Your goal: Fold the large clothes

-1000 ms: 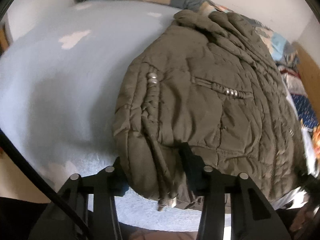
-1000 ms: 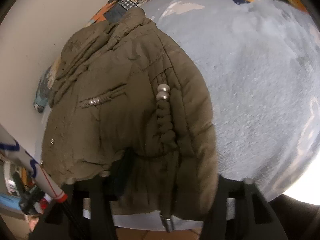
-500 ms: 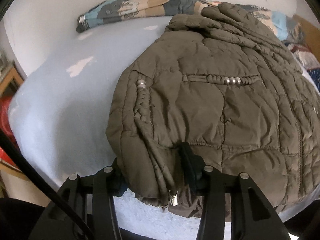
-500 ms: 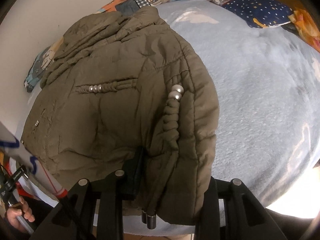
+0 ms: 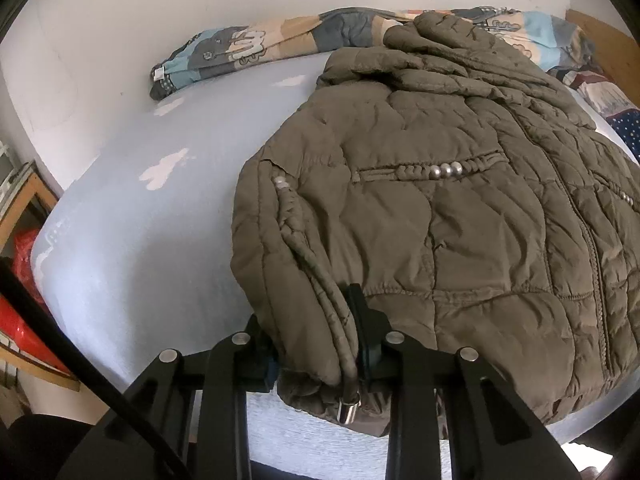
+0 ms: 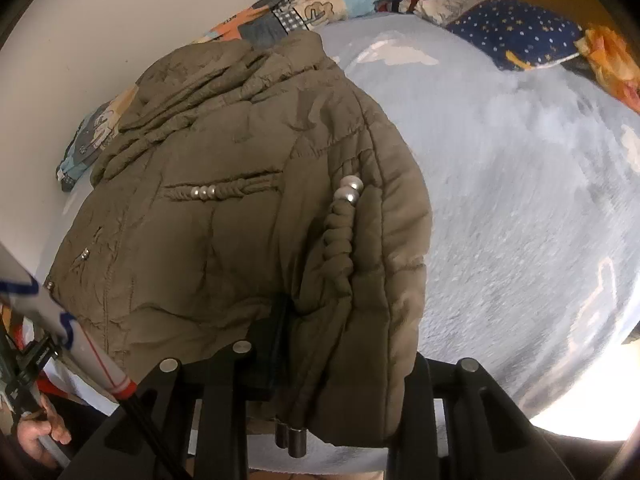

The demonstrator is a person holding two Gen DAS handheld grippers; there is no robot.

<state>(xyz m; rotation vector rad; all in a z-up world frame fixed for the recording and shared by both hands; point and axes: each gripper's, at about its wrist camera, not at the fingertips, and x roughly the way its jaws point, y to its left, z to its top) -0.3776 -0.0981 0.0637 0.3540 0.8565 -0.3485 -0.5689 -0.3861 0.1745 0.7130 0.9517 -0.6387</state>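
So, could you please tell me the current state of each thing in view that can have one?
Jacket: zipped, lying on the bed, its near hem gathered up off the cover.
Drawcord: dangling from the hem, metal tip down.
Left gripper: jaws closing on the jacket hem bunched between them.
Right gripper: jaws closing on the jacket's other hem corner.
Bed cover: spread flat, bare beside the jacket.
Patterned quilt: bunched along the wall.

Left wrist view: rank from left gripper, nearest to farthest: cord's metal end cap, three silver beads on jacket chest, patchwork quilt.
1. Metal end cap, between the closing left gripper fingers, bottom centre.
2. Three silver beads, mid-jacket, right of centre.
3. Patchwork quilt, against the wall.
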